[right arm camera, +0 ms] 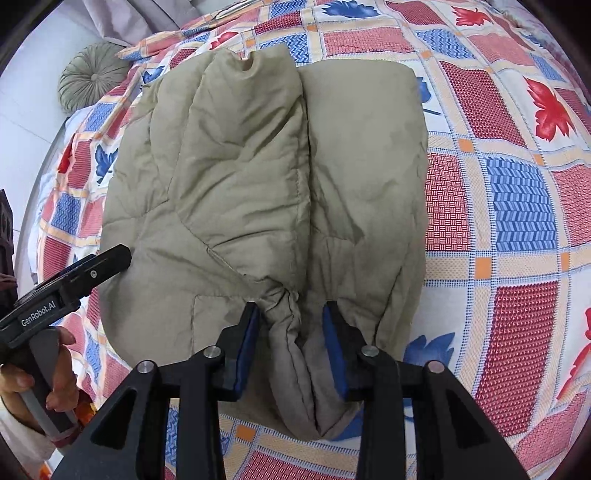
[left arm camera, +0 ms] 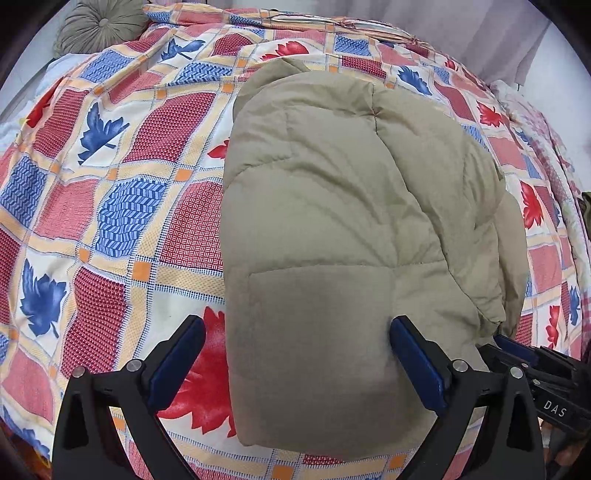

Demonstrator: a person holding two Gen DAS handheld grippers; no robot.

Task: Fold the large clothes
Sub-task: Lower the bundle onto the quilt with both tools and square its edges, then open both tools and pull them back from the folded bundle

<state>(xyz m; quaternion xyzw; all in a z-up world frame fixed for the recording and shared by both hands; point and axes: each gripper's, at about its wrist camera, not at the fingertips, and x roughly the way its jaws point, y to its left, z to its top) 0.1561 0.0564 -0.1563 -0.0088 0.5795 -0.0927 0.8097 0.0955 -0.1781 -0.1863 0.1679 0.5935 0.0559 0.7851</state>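
Note:
A khaki padded jacket (left arm camera: 332, 221) lies folded into a long bundle on the bed; it also shows in the right wrist view (right arm camera: 258, 177). My left gripper (left arm camera: 295, 332) is open, its jaws wide apart over the jacket's near left corner, the right finger (left arm camera: 417, 362) resting on the fabric. My right gripper (right arm camera: 290, 332) straddles a bunched fold of the jacket at its near edge, with its blue pads (right arm camera: 247, 350) close on both sides of the cloth. The left gripper's body shows at the left of the right wrist view (right arm camera: 66, 280).
A patchwork bedspread (left arm camera: 129, 203) with red and blue leaves covers the bed. A round green cushion (left arm camera: 99, 27) lies at the far corner. A curtain (left arm camera: 480, 33) hangs behind. A hand (right arm camera: 55, 369) holds the left gripper's handle.

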